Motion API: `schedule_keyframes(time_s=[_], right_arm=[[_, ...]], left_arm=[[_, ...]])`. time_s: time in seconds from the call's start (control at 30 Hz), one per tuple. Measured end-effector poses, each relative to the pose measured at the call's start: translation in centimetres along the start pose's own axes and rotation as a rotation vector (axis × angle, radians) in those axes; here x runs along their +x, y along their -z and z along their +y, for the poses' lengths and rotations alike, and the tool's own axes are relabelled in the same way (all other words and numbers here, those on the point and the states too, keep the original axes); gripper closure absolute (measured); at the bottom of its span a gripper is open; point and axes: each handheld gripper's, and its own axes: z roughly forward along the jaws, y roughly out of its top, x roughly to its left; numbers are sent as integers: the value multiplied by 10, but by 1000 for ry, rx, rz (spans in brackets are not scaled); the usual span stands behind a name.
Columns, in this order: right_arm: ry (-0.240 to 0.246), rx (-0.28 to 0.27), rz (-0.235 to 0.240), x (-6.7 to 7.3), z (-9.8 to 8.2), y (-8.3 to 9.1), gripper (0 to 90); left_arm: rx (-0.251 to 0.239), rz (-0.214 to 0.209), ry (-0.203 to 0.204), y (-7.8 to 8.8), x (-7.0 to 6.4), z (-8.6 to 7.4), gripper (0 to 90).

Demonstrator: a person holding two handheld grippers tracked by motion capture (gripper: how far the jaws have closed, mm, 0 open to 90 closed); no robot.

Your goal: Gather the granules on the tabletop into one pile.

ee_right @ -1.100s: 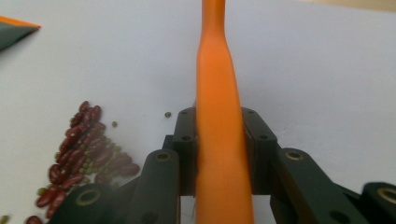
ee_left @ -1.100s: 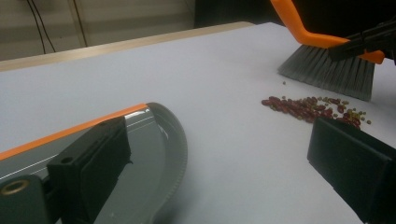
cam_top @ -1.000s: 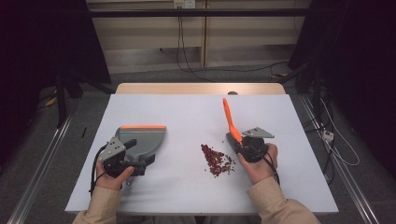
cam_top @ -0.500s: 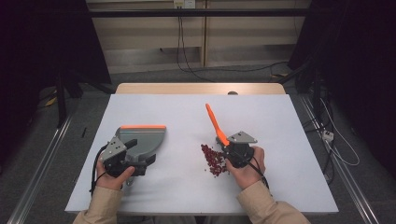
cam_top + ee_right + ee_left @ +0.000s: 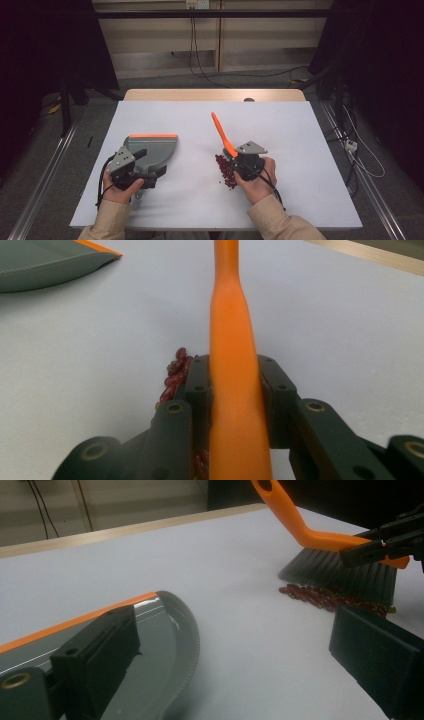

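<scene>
Right of centre in the high view, the right gripper [image 5: 243, 159] is clenched on the brush [image 5: 223, 135], its jaws pressed against both sides of the orange handle, as the right gripper view shows [image 5: 234, 405]. The handle's long axis slants from the gripper up toward the upper left of the high frame, free end pointing away from the person and slightly left. In the left gripper view the dark bristles [image 5: 337, 575] stand on the table [image 5: 300, 130], touching the near edge of a small heap of red beans [image 5: 325, 596]. In the high view those beans [image 5: 225, 171] lie just left of the right hand, partly hidden beneath the gripper. The brush head is also hidden there.

At lower left of the high view, the left gripper [image 5: 131, 167] holds the grey dustpan [image 5: 155, 149], flat on the table, its orange-edged lip toward the top of the frame. Whether those jaws truly clamp it I cannot tell; one jaw lies against the pan [image 5: 150, 645], and the other stands apart at the frame's right. Pan and beans are well apart.
</scene>
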Motion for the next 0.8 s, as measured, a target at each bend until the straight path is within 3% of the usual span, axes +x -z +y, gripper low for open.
schedule_keyframes(time_s=[0.17,0.23,0.33,0.4,0.47,0.67,0.8], right_arm=[[-10,-15,32,-6,2,1,712],[19,-29,28,-10,4,3,712],[-3,-47,68,-21,9,4,712],[38,-67,82,-28,14,4,712],[59,-80,137,-37,18,0,712],[177,-111,262,-61,26,-30,713],[334,-138,339,-60,33,-49,713]], left_arm=[[0,1,-1,1,1,0,56],[-2,3,-1,1,1,0,56],[-3,5,7,2,1,0,56],[-3,5,7,2,2,0,56],[-7,7,10,2,2,0,56],[-10,13,19,4,4,0,56],[-6,13,29,3,6,-1,56]])
